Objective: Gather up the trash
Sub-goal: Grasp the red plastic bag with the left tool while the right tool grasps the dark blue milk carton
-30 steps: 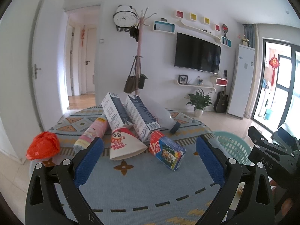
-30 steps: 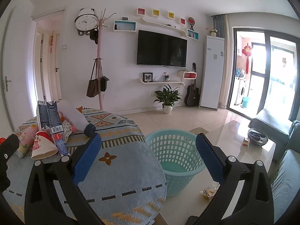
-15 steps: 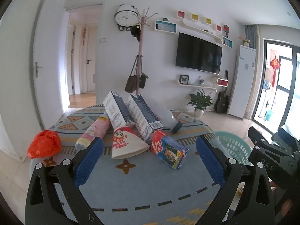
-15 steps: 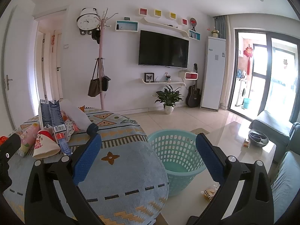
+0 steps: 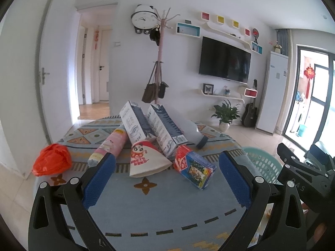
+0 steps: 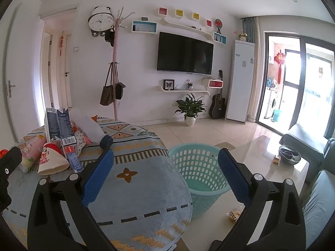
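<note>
- While both jaws stand wide apart and hold nothing, the left gripper (image 5: 166, 179) hovers before the white paper cone cup (image 5: 146, 160).
- The right gripper (image 6: 165, 175) straddles the patterned blue tablecloth's edge (image 6: 178, 167), beside the perforated turquoise plastic basket (image 6: 199, 167).

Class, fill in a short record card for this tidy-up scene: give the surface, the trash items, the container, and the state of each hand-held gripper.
surface: patterned blue cloth
trash items: orange plastic bag, pink tube, panda paper cone, two blue-white cartons, red-blue box, white bottle
container: teal basket, on the floor beside the cloth's edge, nothing visible inside
left hand-held gripper: open, holding nothing
right hand-held gripper: open, holding nothing
</note>
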Motion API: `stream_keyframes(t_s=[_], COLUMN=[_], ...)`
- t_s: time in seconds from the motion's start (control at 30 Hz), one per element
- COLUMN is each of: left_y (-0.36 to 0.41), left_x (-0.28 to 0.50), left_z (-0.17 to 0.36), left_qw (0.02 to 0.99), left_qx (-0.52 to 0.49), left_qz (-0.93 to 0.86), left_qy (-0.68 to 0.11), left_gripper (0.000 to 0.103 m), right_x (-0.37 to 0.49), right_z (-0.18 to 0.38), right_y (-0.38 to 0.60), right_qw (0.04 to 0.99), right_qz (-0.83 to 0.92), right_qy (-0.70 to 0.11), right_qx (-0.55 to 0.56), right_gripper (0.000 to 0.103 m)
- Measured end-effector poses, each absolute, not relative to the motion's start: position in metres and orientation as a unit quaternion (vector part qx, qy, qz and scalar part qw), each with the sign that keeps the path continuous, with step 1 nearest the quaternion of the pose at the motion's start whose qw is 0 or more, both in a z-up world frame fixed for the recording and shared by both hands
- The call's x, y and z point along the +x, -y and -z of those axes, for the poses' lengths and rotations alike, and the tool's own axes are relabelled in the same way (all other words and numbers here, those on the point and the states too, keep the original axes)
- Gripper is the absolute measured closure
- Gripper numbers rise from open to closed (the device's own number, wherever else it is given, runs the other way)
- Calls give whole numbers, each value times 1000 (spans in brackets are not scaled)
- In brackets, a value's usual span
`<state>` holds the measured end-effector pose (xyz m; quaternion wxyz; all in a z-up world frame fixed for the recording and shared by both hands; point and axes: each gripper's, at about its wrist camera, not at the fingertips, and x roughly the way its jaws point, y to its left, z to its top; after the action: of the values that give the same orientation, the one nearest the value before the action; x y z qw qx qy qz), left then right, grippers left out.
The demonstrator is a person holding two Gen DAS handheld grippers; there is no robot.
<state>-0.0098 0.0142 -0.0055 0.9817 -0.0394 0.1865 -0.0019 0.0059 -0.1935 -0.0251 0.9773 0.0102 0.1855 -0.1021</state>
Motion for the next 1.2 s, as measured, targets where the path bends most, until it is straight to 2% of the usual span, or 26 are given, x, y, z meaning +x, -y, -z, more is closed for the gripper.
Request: stream_keyframes(t_s=[0.2, 0.33, 0.57, 0.77, 0.9, 1.0, 1.1, 1.2], left_y=[-42, -76, -164, -225, -243, -250, -252, -252], left_x=[-11, -9, 1, 19, 38, 53, 66, 77], left_z=[3, 4, 9, 31, 51, 64, 72, 79], left_qw=[982, 979, 961, 937, 919, 907, 898, 891], left_qx=[-39, -44, -84, -140, -184, -184, -177, -155], left_qz=[-29, -64, -140, -130, -106, -126, -140, -148], left_qy=[-183, -190, -224, -294, -332, -357, -377, -399], left_gripper=[7, 7, 7, 8, 8, 9, 11, 17], right_x=[15, 29, 73, 120, 145, 166, 184, 203], right_z=[24, 19, 0, -1, 7, 11, 16, 28], right_y=[185, 175, 143, 96, 71, 59, 51, 43], right_qw=[977, 977, 975, 959, 950, 939, 931, 919], right_qz=[81, 54, -40, -129, -147, -160, -164, -166], right_qy=[-198, -206, -219, -252, -276, -303, -326, -357], right_qx=[3, -2, 4, -5, -13, -11, -11, -8], right_gripper=[19, 38, 54, 54, 48, 44, 37, 36])
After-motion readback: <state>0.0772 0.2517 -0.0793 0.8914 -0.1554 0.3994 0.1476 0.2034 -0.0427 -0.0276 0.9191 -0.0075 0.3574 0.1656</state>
